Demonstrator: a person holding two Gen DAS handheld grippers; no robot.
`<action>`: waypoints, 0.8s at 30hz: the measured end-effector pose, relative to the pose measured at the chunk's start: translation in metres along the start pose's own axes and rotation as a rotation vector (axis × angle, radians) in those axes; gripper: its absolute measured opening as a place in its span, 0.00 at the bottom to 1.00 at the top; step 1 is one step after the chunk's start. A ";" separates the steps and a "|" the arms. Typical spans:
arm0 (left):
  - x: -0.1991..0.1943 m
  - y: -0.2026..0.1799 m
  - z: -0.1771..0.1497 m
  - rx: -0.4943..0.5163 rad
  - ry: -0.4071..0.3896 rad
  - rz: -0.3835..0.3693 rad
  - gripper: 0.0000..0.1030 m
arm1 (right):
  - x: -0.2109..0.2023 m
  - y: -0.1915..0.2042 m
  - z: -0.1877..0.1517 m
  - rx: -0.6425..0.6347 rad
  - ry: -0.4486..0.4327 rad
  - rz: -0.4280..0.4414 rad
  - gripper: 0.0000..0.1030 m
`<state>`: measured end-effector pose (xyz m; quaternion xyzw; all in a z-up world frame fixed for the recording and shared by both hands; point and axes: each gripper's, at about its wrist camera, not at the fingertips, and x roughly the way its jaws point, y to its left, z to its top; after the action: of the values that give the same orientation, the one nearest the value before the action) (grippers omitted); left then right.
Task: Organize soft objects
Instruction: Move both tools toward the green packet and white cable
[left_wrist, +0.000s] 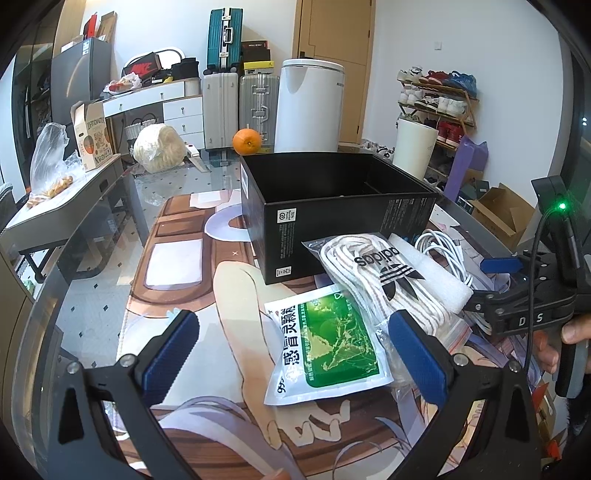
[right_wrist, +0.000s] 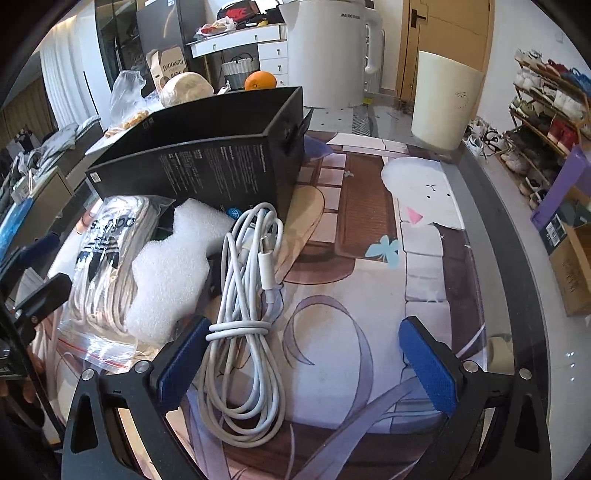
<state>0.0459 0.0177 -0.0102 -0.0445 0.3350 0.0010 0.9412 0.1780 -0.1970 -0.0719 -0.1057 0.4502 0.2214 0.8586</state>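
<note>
Hovering spread over the green sachet (left_wrist: 327, 349), the left gripper (left_wrist: 291, 352) seems about to start collecting; nothing looks boxed yet. The right gripper (right_wrist: 303, 360), also spread, straddles the white cable (right_wrist: 245, 295). Beside them lie the laces bag (left_wrist: 384, 280) and foam piece (right_wrist: 173, 266), touching the black box (left_wrist: 332, 206). Next, each must close, lift clear of the box's wall; open table lies rightward.
</note>
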 end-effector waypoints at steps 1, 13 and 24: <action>0.000 0.000 0.000 0.001 0.001 0.000 1.00 | 0.000 0.001 0.000 -0.006 0.001 -0.004 0.99; 0.009 -0.009 -0.002 0.041 0.068 -0.008 1.00 | 0.000 -0.007 -0.001 -0.003 -0.002 -0.022 0.98; 0.009 0.006 -0.002 0.010 0.096 0.036 1.00 | -0.001 -0.017 -0.001 0.015 0.004 -0.033 0.97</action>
<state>0.0512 0.0231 -0.0179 -0.0337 0.3806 0.0140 0.9240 0.1851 -0.2130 -0.0723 -0.1070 0.4518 0.2037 0.8619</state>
